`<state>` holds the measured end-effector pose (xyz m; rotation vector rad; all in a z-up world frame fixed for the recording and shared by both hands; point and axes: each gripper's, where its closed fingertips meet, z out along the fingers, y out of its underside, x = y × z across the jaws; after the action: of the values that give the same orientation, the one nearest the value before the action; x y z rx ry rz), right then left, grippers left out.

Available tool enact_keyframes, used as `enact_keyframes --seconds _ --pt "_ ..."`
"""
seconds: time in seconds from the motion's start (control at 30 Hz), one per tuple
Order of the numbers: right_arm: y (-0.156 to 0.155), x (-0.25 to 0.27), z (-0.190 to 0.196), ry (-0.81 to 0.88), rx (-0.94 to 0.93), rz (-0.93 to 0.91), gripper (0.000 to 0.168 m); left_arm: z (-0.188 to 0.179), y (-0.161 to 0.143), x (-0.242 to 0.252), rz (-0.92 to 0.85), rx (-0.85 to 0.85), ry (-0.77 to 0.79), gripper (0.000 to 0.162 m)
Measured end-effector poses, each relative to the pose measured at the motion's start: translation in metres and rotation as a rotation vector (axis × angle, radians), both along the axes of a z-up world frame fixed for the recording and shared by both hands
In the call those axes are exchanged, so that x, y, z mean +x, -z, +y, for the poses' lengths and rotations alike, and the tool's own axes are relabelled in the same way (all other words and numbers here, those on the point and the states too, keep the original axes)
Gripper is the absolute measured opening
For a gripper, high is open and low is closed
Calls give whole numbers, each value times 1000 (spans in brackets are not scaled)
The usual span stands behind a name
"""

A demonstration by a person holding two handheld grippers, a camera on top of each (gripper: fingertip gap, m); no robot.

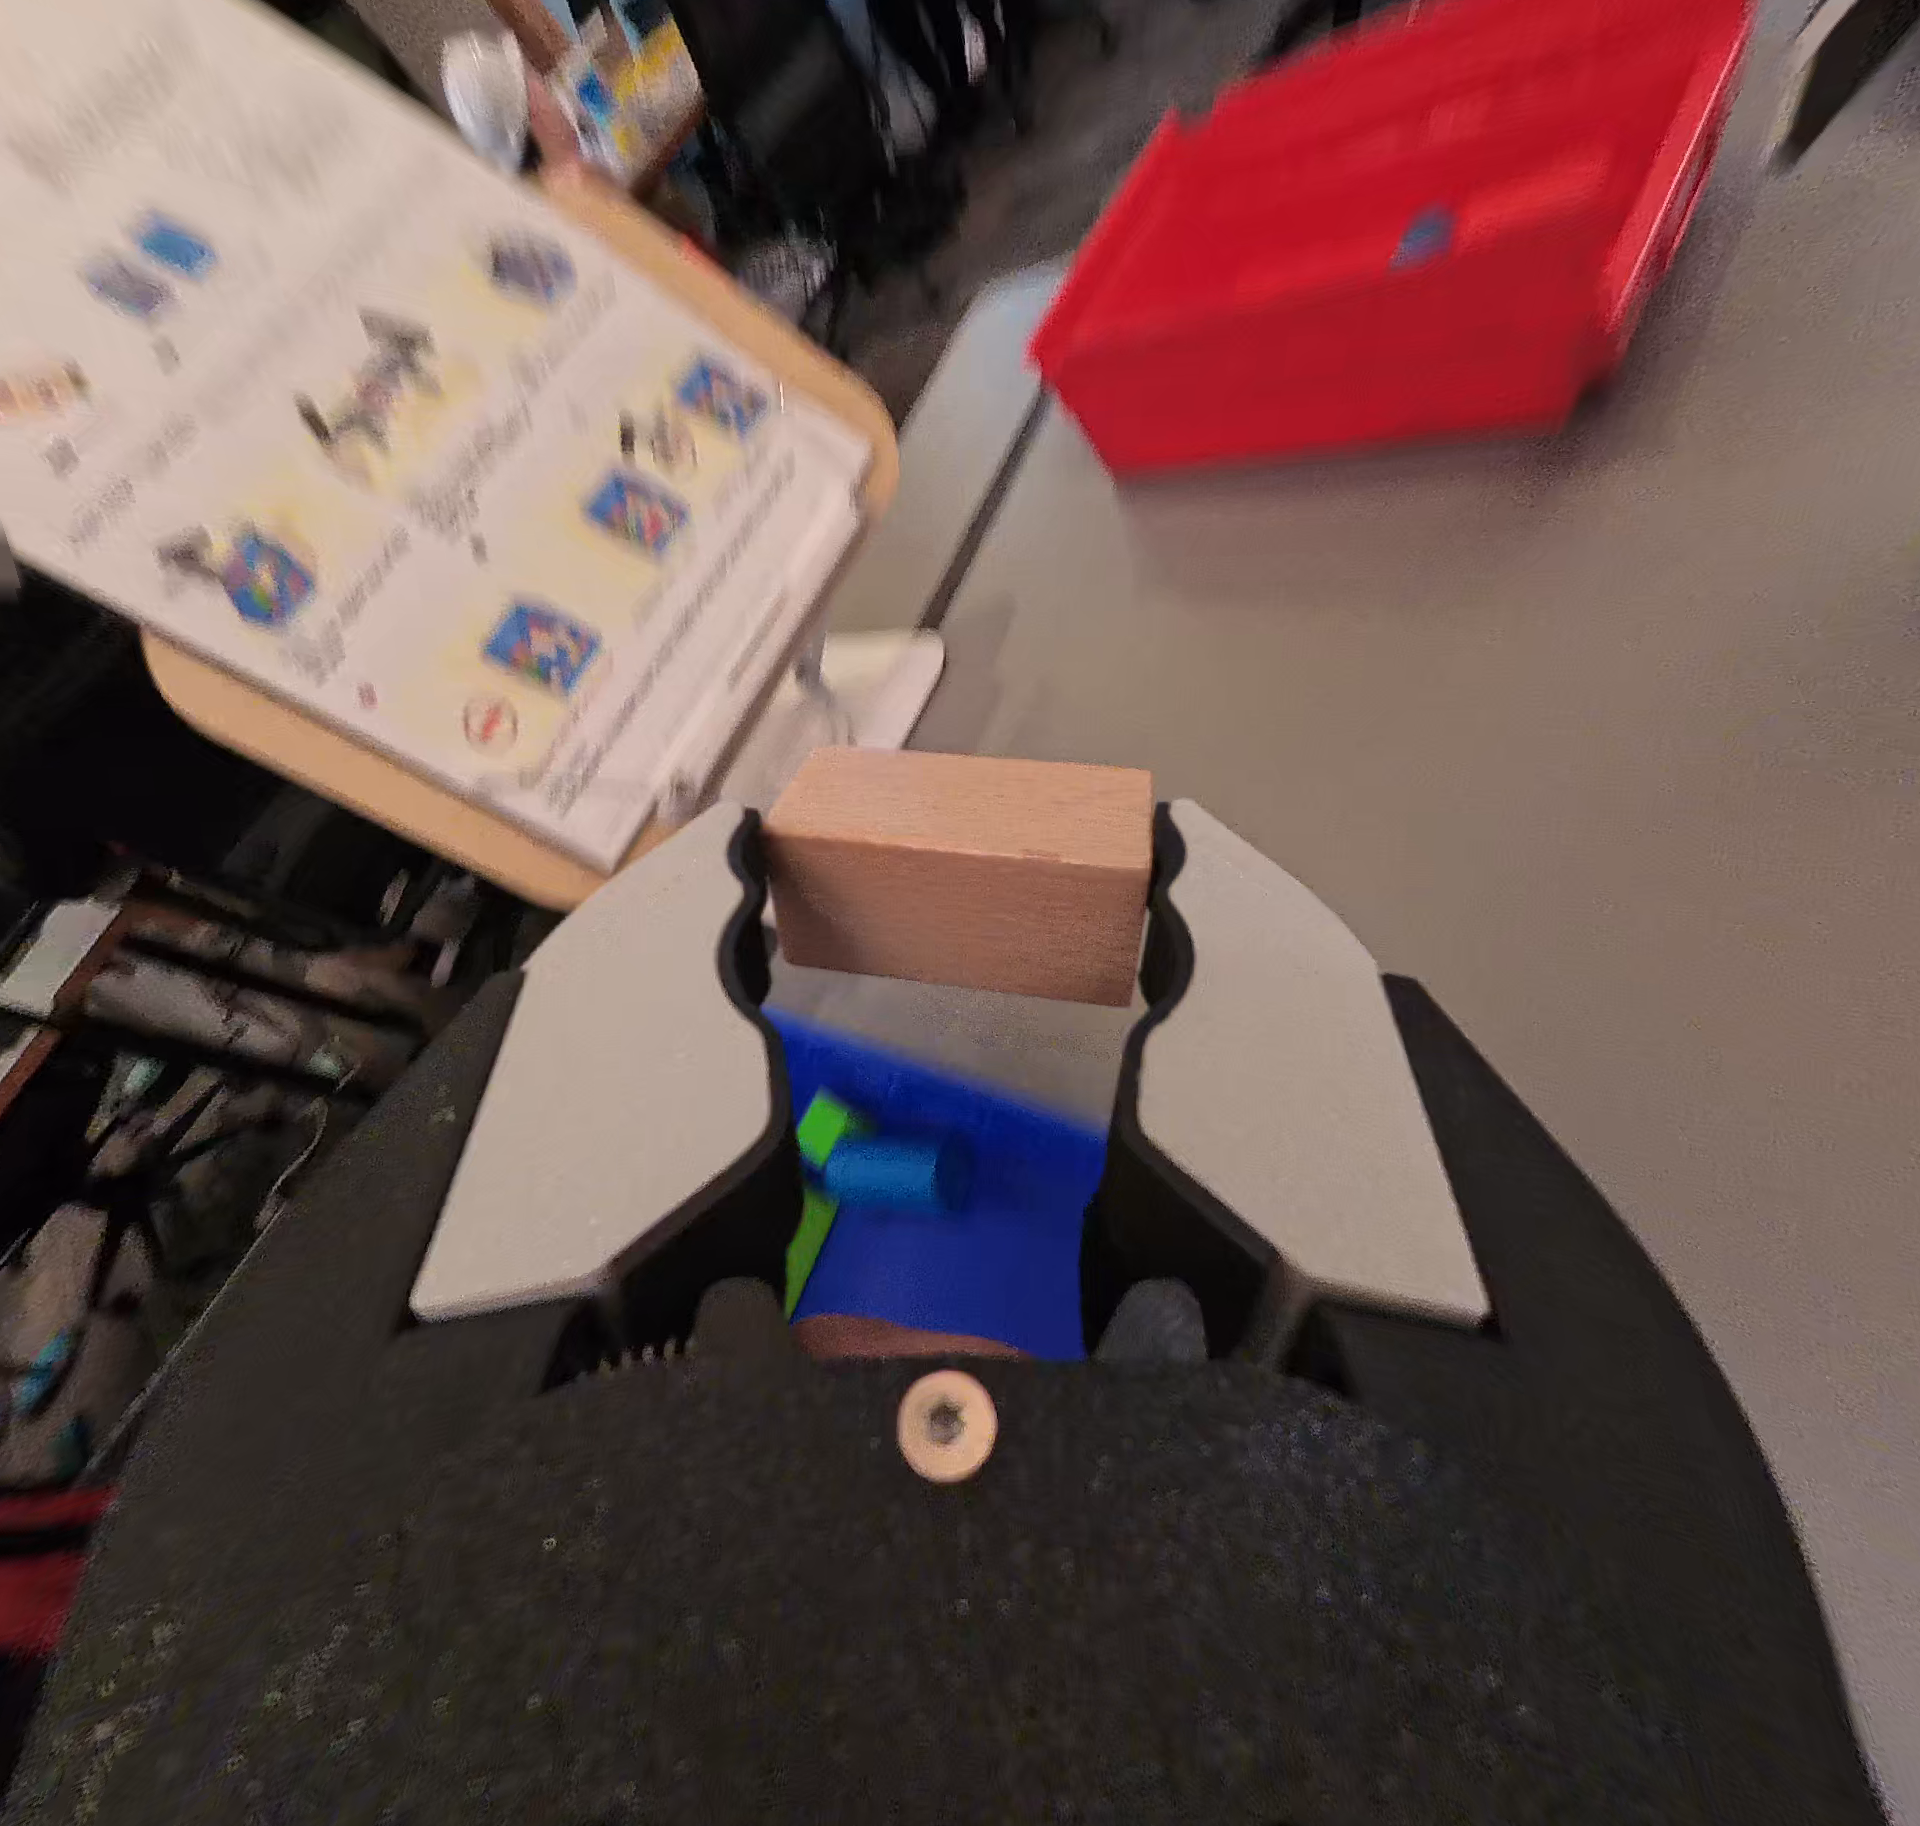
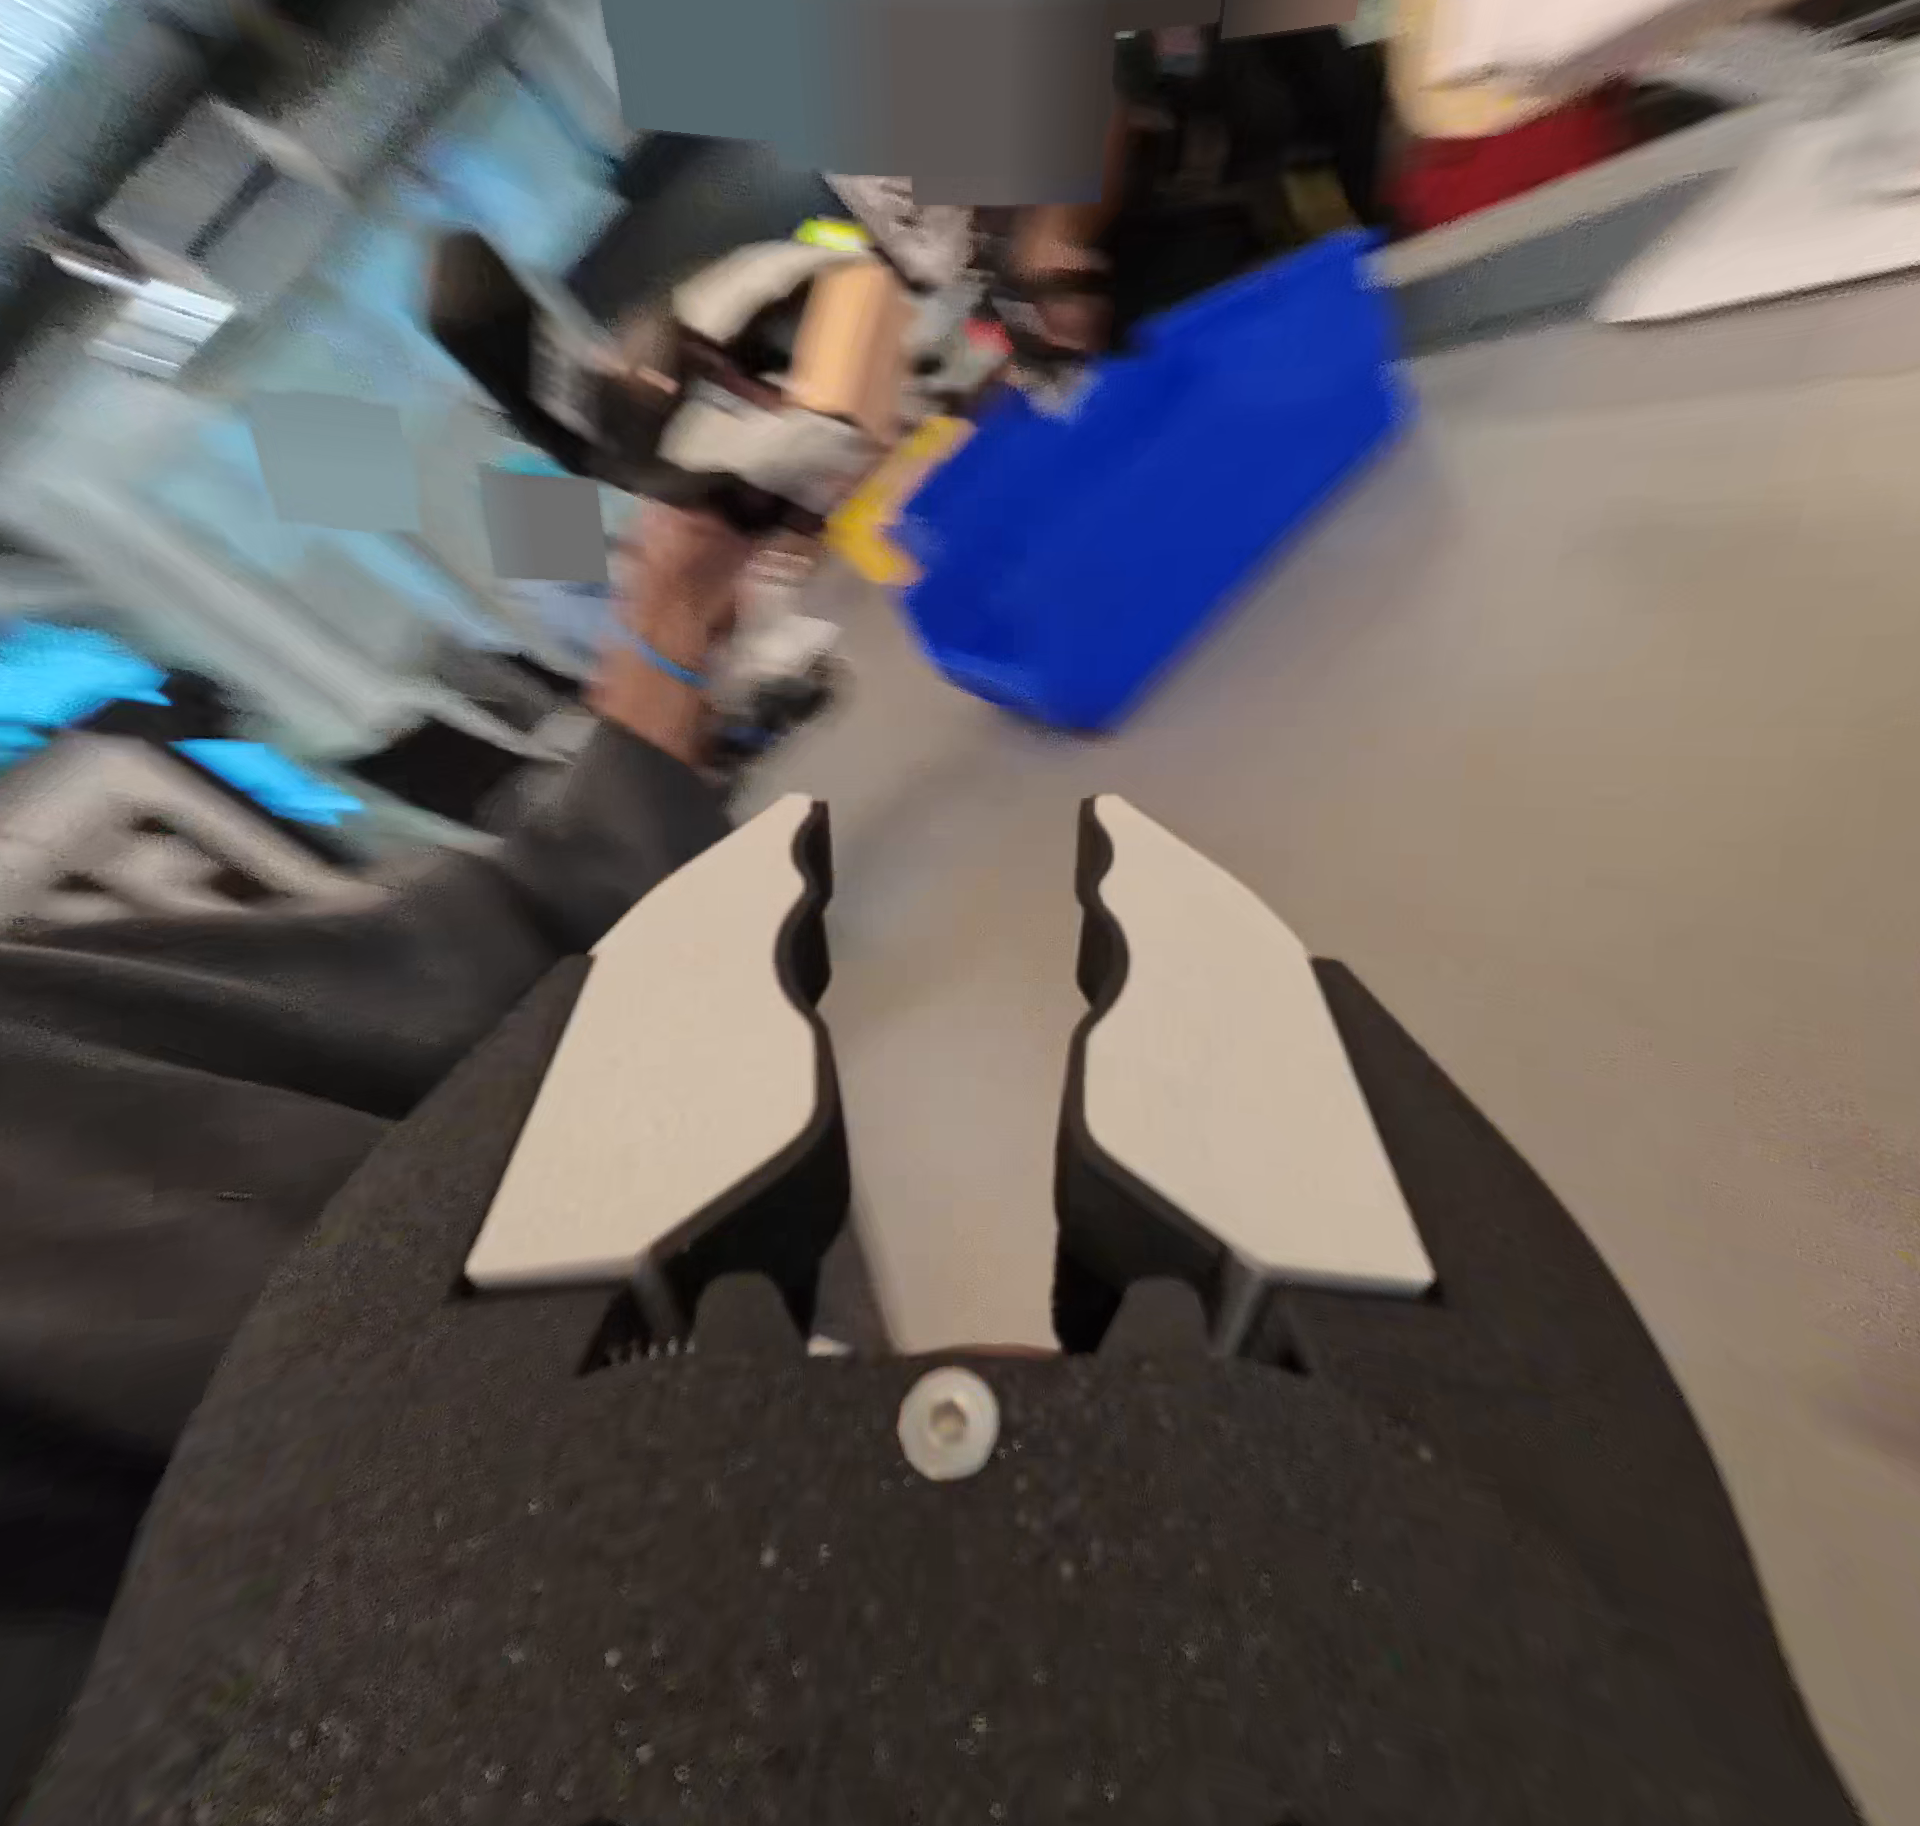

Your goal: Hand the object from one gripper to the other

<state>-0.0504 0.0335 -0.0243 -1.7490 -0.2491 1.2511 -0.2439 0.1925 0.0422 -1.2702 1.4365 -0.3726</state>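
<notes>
My left gripper [image 1: 958, 841] is shut on a plain wooden block [image 1: 961, 877], held crosswise between its fingertips above a blue bin [image 1: 966, 1267]. In the right wrist view, blurred, the left gripper [image 2: 769, 374] shows far off at upper centre with the wooden block [image 2: 847, 342] in it, left of the blue bin [image 2: 1132, 498]. My right gripper [image 2: 954, 831] is open and empty over the grey table [image 2: 1558, 841], some way from the block.
A red crate [image 1: 1382, 218] stands on the grey table [image 1: 1455, 737] at the back right. A wooden board with a printed sheet [image 1: 416, 405] stands at the left. Blue and green pieces [image 1: 894, 1168] lie in the blue bin. A person's arm [image 2: 655, 675] shows at left.
</notes>
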Motion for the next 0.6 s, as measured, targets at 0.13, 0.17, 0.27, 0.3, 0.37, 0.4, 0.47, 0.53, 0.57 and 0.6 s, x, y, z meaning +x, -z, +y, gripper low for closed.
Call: enact_keyframes --seconds 0.13,0.17,0.27,0.3,0.37,0.4,0.47,0.53,0.57,0.6 --pt "-77 -41 38 -217 2 286 51 -58 -32 57 -94 73 110 69" --pt "-80 -51 45 -263 -31 309 58 -69 -29 68 -85 94 120 69" --pt "-86 -74 51 -390 -101 450 63 -98 -19 89 -124 108 177 69" --pt "-83 -81 49 -430 -131 478 64 -103 -16 94 -146 98 198 69" --pt "-77 -94 43 -491 -168 492 63 -106 -7 101 -141 68 220 69" --pt "-72 -101 40 -509 -174 472 63 -105 -3 103 -129 64 214 69" --pt "-61 -112 34 -532 -185 397 63 -108 2 107 -131 56 237 69" --pt "-57 -113 36 -523 -181 374 47 -110 8 110 -130 55 251 70" --pt "-53 -110 41 -497 -195 363 34 -108 9 111 -133 74 237 69" --pt "-51 -108 44 -478 -184 354 34 -105 12 112 -127 89 212 69"
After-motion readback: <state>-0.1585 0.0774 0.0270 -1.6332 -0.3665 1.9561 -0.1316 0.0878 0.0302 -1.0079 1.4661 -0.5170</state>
